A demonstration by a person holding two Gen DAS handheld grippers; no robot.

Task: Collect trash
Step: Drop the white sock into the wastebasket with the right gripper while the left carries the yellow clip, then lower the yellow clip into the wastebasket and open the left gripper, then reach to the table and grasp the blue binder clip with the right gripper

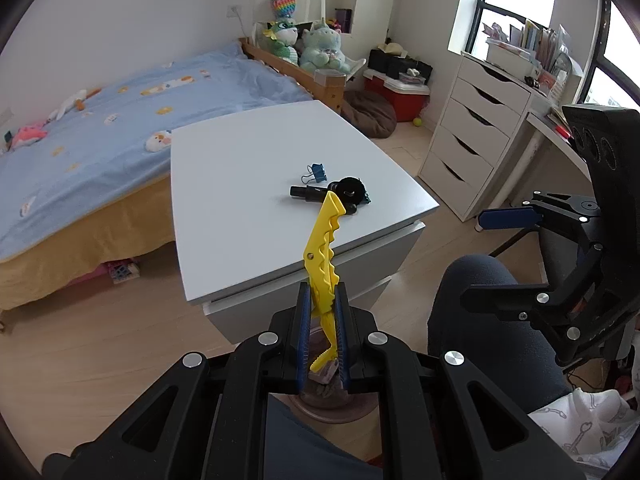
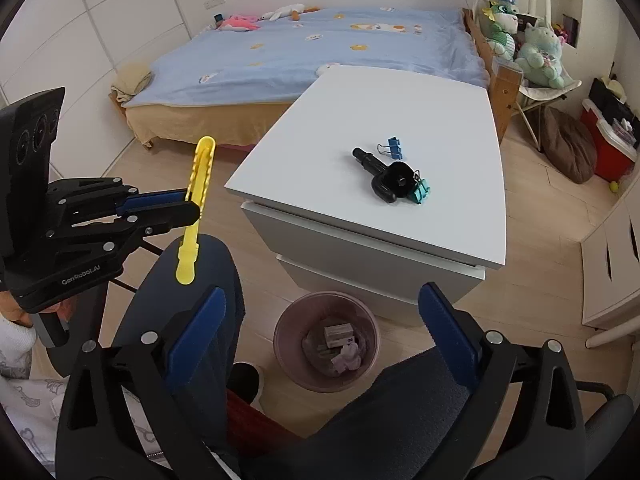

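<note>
My left gripper (image 1: 322,292) is shut on a long yellow serrated plastic clip (image 1: 324,248), held upright in the air in front of the white table (image 1: 240,168). It shows from the side in the right wrist view (image 2: 196,200). My right gripper (image 2: 320,308) is open and empty, above a pink trash bin (image 2: 326,342) on the floor that holds some paper and a small box. The bin shows partly below my left fingers (image 1: 332,400). On the table lie a black tool (image 2: 384,178), a blue binder clip (image 2: 392,148) and a teal binder clip (image 2: 420,192).
A bed with a blue cover (image 2: 312,52) stands behind the table. A white drawer unit (image 1: 472,136) and desk are on the right. The person's knees (image 2: 192,304) flank the bin. Plush toys (image 1: 320,48), a red cooler (image 1: 400,96) and a brown cushion sit at the back.
</note>
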